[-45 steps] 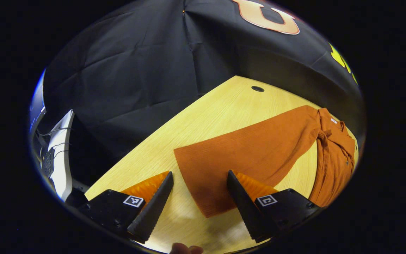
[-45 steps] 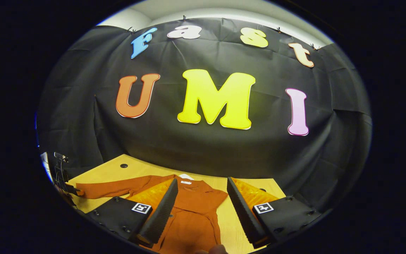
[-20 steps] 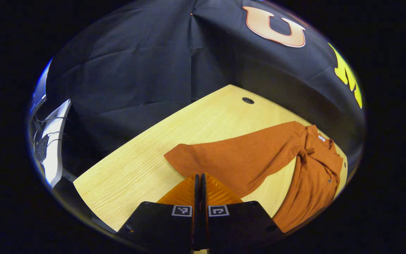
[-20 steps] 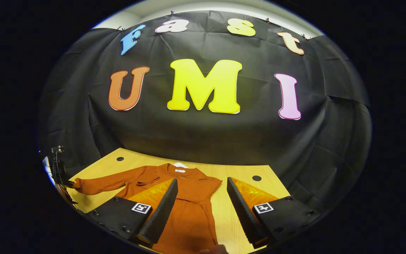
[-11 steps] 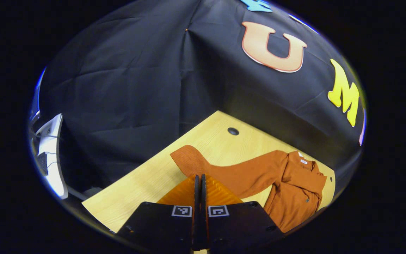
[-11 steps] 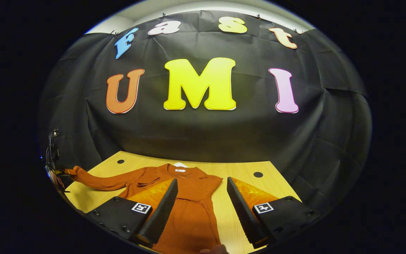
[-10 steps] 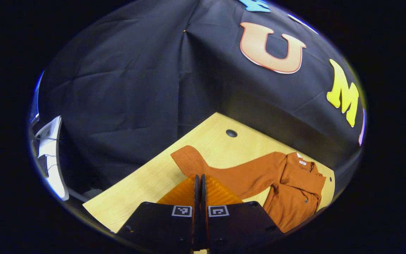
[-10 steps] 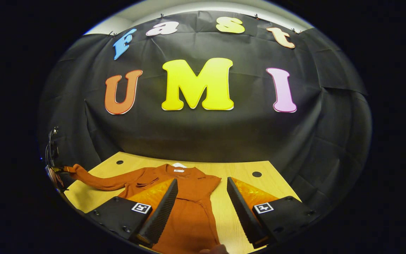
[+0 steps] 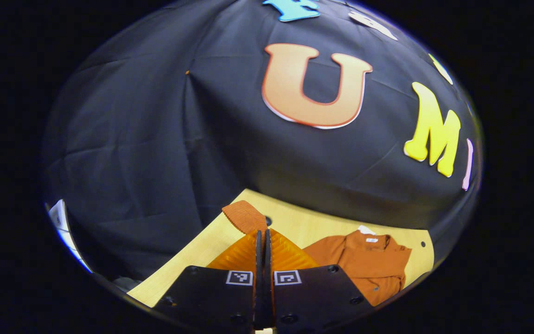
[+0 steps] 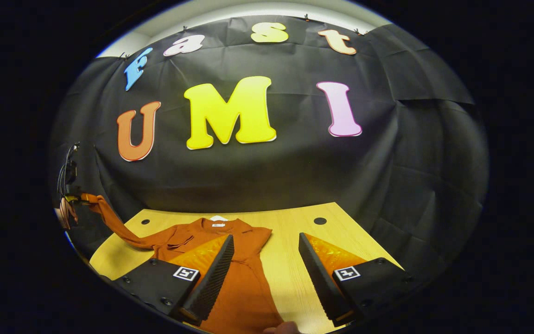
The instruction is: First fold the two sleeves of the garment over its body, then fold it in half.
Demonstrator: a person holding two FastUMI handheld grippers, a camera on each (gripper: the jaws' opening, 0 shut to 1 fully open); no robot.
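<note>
A rust-orange long-sleeved garment (image 10: 244, 283) lies on the light wooden table (image 10: 290, 260), collar toward the wall. My left gripper (image 9: 262, 233) is shut on the cuff of one sleeve (image 9: 244, 215), which sticks up past the fingertips. In the right gripper view that sleeve (image 10: 109, 218) rises off the table at the far left, stretched from the shoulder up into the air. The garment's body (image 9: 364, 264) lies to the right beyond the left gripper. My right gripper (image 10: 265, 241) hangs open above the garment's right edge, with nothing between its fingers.
The table has small dark cable holes near its back edge (image 10: 320, 221) (image 10: 145, 221). Black cloth walls close in behind and beside the table. A fingertip (image 10: 282, 329) shows at the bottom of the right gripper view.
The left gripper shut on the sleeve cuff, lifted it off the table and swung it up toward the body. The right gripper stayed open and turned slightly right.
</note>
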